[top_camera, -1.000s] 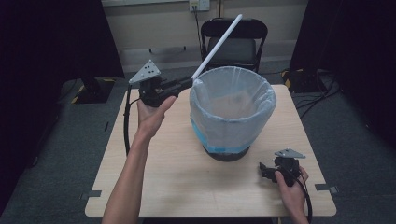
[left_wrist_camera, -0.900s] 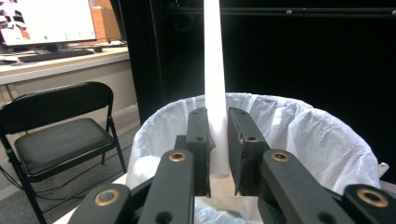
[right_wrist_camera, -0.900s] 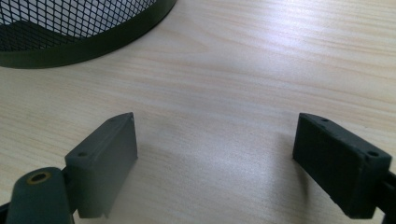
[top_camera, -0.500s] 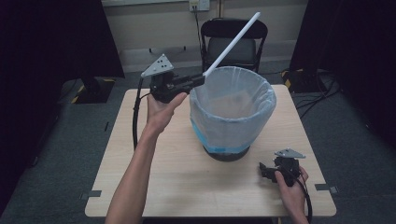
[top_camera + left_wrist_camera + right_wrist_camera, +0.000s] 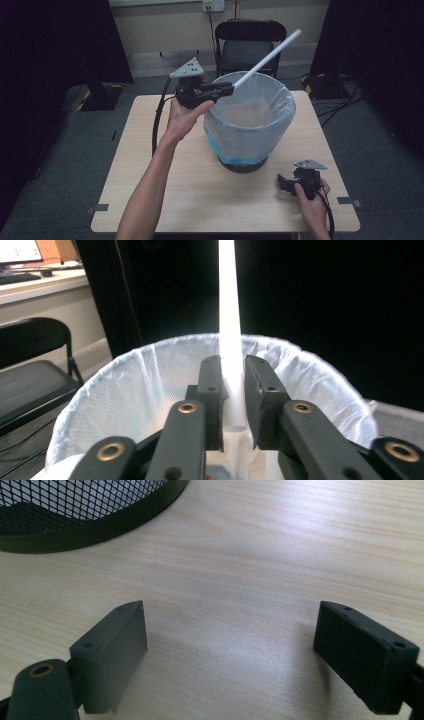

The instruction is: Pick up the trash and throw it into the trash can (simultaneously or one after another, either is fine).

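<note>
A long white tube slants up and to the right over the back of a black mesh bin lined with a white bag. My left gripper is at the bin's back-left rim, shut on the tube's lower end. In the left gripper view the tube stands between the two pads above the bag's open mouth. The jaws of my left gripper have just eased apart a little, with the tube still between them. My right gripper rests open on the table at the front right.
The wooden table has bare room to the left of and in front of the bin. A black chair stands behind the table. In the right gripper view the bin's base lies ahead and to the left of the right gripper.
My left hand has carried the tube to the right and slightly up, from left of the bin to its back rim. The right hand has kept still.
</note>
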The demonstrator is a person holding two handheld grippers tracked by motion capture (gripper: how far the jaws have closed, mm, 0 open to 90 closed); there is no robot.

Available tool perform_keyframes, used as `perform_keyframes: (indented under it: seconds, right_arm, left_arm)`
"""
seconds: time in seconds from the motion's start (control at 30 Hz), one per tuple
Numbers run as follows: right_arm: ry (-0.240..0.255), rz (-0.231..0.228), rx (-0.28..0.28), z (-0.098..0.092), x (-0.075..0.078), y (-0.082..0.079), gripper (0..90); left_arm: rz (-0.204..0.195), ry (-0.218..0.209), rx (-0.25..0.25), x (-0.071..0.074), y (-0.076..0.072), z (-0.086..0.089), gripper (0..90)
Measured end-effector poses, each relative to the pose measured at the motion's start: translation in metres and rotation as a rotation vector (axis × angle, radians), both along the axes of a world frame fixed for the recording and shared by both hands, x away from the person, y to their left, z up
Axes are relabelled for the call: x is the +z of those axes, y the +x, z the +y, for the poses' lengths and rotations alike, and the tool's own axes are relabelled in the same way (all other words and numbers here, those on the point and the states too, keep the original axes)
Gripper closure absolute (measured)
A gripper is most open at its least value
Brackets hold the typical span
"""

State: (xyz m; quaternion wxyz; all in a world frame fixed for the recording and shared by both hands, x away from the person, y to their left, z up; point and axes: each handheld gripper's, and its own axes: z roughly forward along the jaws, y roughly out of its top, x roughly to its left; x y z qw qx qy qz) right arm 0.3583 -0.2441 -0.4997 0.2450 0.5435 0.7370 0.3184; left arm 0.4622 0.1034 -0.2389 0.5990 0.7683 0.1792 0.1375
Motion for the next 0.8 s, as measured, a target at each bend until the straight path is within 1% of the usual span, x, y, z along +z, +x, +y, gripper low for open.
perform_keyframes:
  seconds: [0.03, 0.1, 0.2, 0.3, 0.4, 0.5, 0.53, 0.6, 0.73, 0.8]
  right_arm:
    - [0.000, 0.000, 0.000, 0.000, 0.000, 0.000, 12.9]
    - [0.000, 0.000, 0.000, 0.000, 0.000, 0.000, 12.9]
    - [0.000, 0.000, 0.000, 0.000, 0.000, 0.000, 12.9]
    - [0.000, 0.000, -0.001, 0.000, 0.000, 0.000, 12.9]
    - [0.000, 0.000, 0.000, 0.000, 0.000, 0.000, 12.9]
    - [0.000, 0.000, 0.000, 0.000, 0.000, 0.000, 12.9]
    - [0.000, 0.000, 0.000, 0.000, 0.000, 0.000, 12.9]
    - [0.000, 0.000, 0.000, 0.000, 0.000, 0.000, 12.9]
    - [0.000, 0.000, 0.000, 0.000, 0.000, 0.000, 12.9]
    - [0.000, 0.000, 0.000, 0.000, 0.000, 0.000, 12.9]
  left_arm:
    - [-0.001, -0.005, 0.004, -0.001, 0.000, 0.000, 69.9]
    - [0.010, -0.025, 0.016, -0.001, 0.001, 0.000, 59.5]
    - [0.009, -0.029, 0.025, 0.000, 0.001, 0.001, 51.9]
    - [0.008, -0.037, 0.045, 0.000, 0.001, 0.003, 44.1]
    - [0.004, -0.047, 0.059, 0.000, 0.001, 0.007, 39.5]
    - [-0.011, -0.041, 0.091, -0.002, 0.000, 0.009, 37.1]
    - [-0.010, -0.047, 0.098, -0.002, 0.000, 0.010, 35.5]
    - [-0.010, -0.047, 0.104, -0.003, 0.000, 0.013, 32.2]
    - [-0.026, -0.036, 0.136, -0.005, -0.003, 0.018, 23.5]
    - [-0.022, -0.040, 0.146, -0.006, -0.003, 0.021, 21.6]
